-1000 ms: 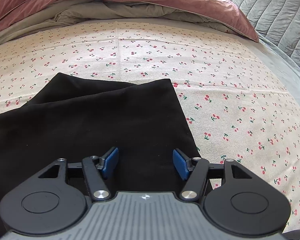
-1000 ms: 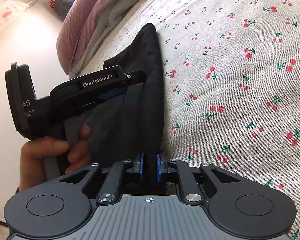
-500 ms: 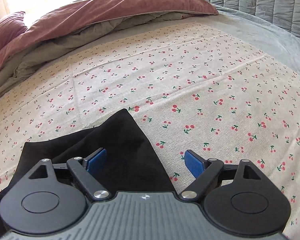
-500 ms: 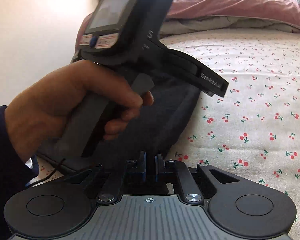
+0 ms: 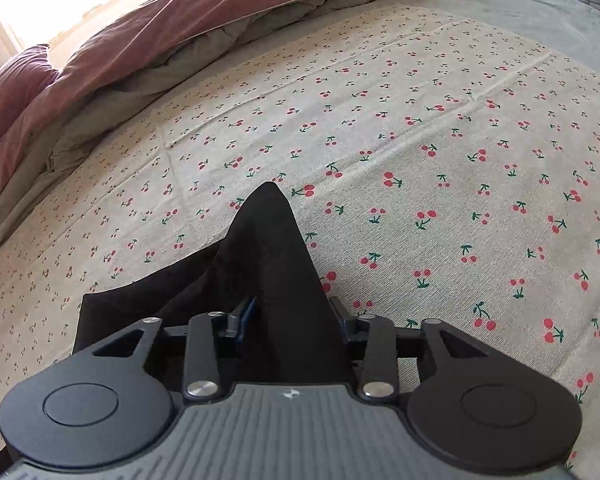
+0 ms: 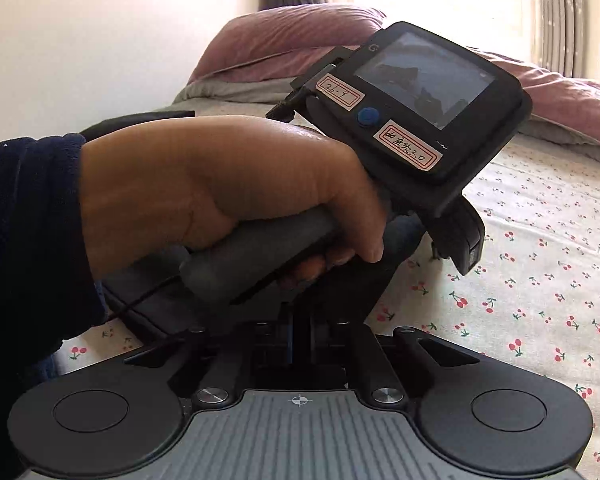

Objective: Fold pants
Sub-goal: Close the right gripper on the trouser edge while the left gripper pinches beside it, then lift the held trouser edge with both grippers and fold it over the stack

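Ahead, hand (image 6: 228, 192) blocks right tool (image 6: 300, 336); both tools pinch pants (image 5: 276, 264) beside duvet (image 5: 204, 28).

you see the black pants (image 5: 276, 280) bunched into a raised peak at lower centre of the left wrist view, over cherry-print sheet.

The bed (image 5: 440, 128), in a cherry sheet, bore black pants (image 5: 276, 264) at 6 o'clock and a duvet (image 5: 188, 36) at 11.
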A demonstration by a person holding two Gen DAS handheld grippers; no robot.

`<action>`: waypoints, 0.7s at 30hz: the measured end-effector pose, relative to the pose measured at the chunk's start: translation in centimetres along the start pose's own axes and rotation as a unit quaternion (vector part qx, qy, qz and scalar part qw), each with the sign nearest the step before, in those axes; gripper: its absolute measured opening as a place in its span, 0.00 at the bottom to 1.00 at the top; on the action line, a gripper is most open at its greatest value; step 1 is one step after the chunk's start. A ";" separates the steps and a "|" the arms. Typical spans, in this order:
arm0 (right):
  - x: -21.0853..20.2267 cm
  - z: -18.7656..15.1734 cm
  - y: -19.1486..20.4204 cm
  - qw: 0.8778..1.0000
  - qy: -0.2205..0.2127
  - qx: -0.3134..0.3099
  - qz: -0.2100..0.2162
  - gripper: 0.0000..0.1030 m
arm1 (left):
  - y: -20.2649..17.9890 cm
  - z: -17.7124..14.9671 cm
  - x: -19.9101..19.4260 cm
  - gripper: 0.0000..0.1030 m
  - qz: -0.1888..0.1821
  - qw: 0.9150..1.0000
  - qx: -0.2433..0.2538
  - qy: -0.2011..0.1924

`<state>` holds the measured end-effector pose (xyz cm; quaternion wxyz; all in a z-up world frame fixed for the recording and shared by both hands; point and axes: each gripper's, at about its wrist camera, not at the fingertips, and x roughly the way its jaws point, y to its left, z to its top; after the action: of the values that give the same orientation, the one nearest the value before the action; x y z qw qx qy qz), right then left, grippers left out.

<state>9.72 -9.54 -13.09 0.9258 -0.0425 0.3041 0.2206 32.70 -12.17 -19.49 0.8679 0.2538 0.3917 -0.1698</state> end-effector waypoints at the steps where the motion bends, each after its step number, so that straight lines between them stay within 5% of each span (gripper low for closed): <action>1: -0.3 -0.1 0.0 1.000 -0.002 -0.004 -0.002 0.08 | 0.3 0.0 -0.1 0.09 0.002 1.000 -0.011 0.002; 3: -0.5 -0.3 0.0 1.000 -0.003 -0.011 -0.006 0.08 | 1.3 0.1 -0.5 0.00 0.000 0.999 -0.035 -0.001; 9: -1.3 -0.6 -0.9 1.000 -0.009 0.000 0.000 0.08 | 3.6 0.1 -2.3 0.00 -0.029 0.994 -0.108 -0.016; 15: -1.2 -1.0 -6.2 0.990 0.007 0.126 0.066 0.13 | 4.2 0.0 -2.4 0.00 -0.037 0.988 -0.149 -0.024; 17: -0.7 -1.5 -7.8 0.983 0.016 0.161 0.083 0.24 | 4.2 0.0 -2.4 0.00 -0.037 0.987 -0.157 -0.026; 19: 0.2 -2.1 -8.9 0.975 0.031 0.196 0.099 0.48 | 4.2 0.0 -2.5 0.00 -0.038 0.986 -0.158 -0.027; 21: 1.4 -2.9 -9.6 0.967 0.049 0.223 0.117 0.52 | 4.4 -0.2 -2.4 0.00 -0.042 0.985 -0.163 -0.027</action>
<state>13.28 -18.25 -16.76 0.8635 0.1902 0.3936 0.2516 33.20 -8.28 -16.39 0.8999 0.0875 0.4012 -0.1469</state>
